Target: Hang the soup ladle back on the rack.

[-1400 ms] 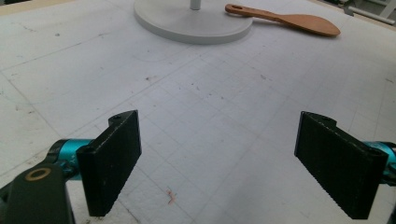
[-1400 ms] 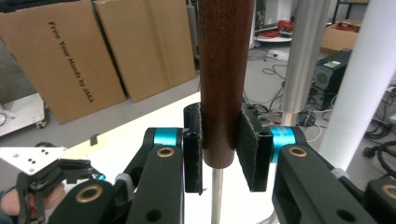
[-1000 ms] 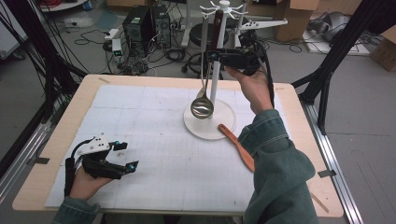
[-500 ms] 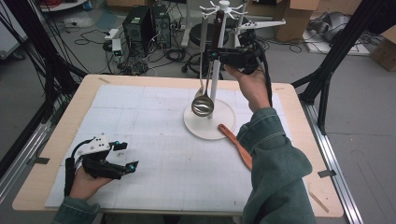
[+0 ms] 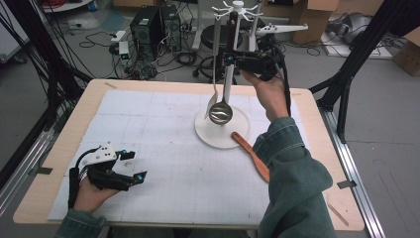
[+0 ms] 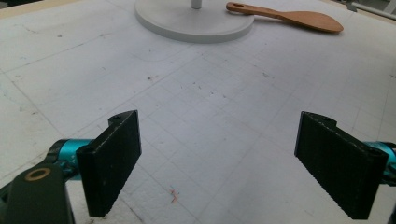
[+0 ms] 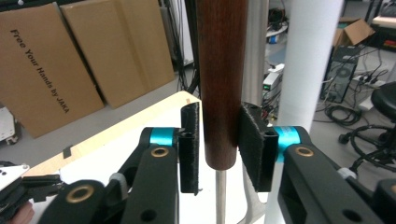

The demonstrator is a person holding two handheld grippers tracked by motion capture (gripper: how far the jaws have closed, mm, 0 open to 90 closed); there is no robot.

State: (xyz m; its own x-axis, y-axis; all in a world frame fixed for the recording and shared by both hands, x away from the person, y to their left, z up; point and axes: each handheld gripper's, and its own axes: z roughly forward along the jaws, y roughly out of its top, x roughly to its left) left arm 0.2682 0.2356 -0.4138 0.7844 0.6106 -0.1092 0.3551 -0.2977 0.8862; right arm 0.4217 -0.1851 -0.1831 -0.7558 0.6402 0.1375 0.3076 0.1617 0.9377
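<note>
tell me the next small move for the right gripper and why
Probably open wider and back straight off. The right gripper's fingers, just opening, flank the ladle's wooden handle with a slight gap on one side, and the ladle seems to hang from the rack already.

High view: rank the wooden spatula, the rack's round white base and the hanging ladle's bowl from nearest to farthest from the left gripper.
From the left gripper, at the mat's near left:
1. Round white base, mat centre.
2. Ladle's bowl, hanging over the base beside the post.
3. Wooden spatula, lying to the right of the base; its nearer end is nearly level with the bowl.
</note>
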